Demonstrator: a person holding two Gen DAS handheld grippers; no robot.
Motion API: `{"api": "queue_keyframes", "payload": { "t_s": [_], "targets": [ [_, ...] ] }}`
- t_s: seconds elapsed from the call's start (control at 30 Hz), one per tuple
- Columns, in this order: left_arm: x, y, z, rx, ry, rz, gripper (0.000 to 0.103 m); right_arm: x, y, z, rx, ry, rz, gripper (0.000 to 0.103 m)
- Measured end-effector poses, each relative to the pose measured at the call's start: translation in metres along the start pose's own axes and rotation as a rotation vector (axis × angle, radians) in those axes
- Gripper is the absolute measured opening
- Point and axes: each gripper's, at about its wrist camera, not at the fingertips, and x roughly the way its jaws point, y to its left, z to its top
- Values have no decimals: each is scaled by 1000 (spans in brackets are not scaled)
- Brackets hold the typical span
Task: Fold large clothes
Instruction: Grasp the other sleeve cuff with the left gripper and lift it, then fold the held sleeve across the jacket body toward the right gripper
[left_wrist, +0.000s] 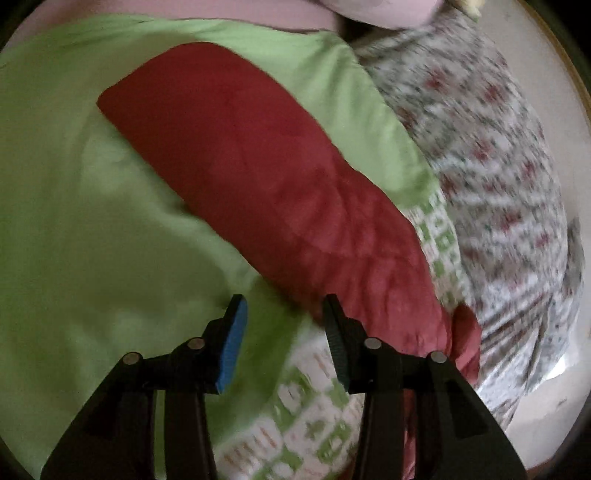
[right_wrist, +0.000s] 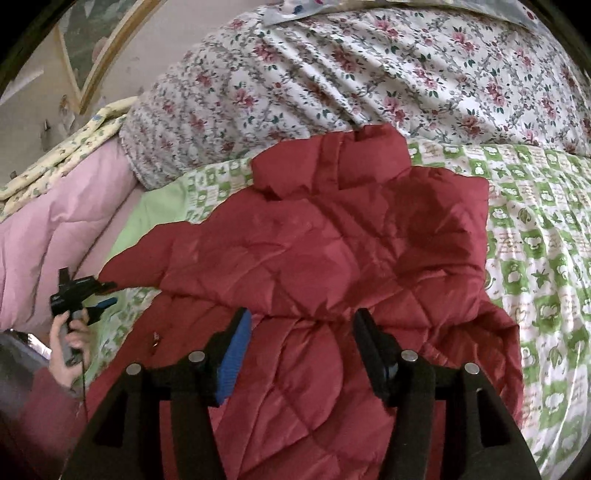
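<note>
A red quilted jacket (right_wrist: 332, 266) lies spread on the green and white bed cover (right_wrist: 535, 266), collar toward the far side, one sleeve stretched left. In the left wrist view that red sleeve (left_wrist: 258, 166) runs diagonally over plain green cloth (left_wrist: 92, 221). My left gripper (left_wrist: 282, 314) is open and empty, hovering just above the sleeve's near edge; it also shows in the right wrist view (right_wrist: 99, 295), held by a hand at the left. My right gripper (right_wrist: 301, 325) is open and empty above the jacket's body.
A bunched floral quilt (right_wrist: 369, 74) lies along the far side of the bed, also in the left wrist view (left_wrist: 498, 166). A pink quilt (right_wrist: 55, 221) and a yellow patterned cloth (right_wrist: 66, 147) lie at the left. A wall with a framed picture (right_wrist: 96, 48) stands behind.
</note>
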Motion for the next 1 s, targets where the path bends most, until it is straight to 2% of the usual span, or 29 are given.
{"api": "queue_keyframes", "payload": {
  "t_s": [0.17, 0.4, 0.43, 0.5, 0.53, 0.67, 0.77, 1.0],
  "targets": [
    [16, 10, 21, -65, -35, -34, 40, -2, 5, -5, -6, 5, 10, 59],
    [27, 8, 48, -62, -94, -32, 39, 2, 0, -11, 12, 25, 5, 59],
    [26, 2, 48, -40, -105, -24, 37, 2, -1, -12, 14, 26, 4, 59],
    [22, -11, 45, 12, -125, -28, 16, 2, -4, -13, 22, 25, 3, 59],
    [18, -17, 44, 35, -134, -38, 15, 2, -5, -13, 24, 24, 0, 59],
    [-1, -41, 36, 112, -166, -69, 10, 2, -11, -11, 37, 19, -2, 59],
    [-15, -67, 25, 175, -179, -127, 9, 2, -13, -12, 47, 17, -3, 59],
    [-35, -139, -18, 357, -160, -238, 8, 1, -17, -13, 69, 12, 5, 59]
  ]
}}
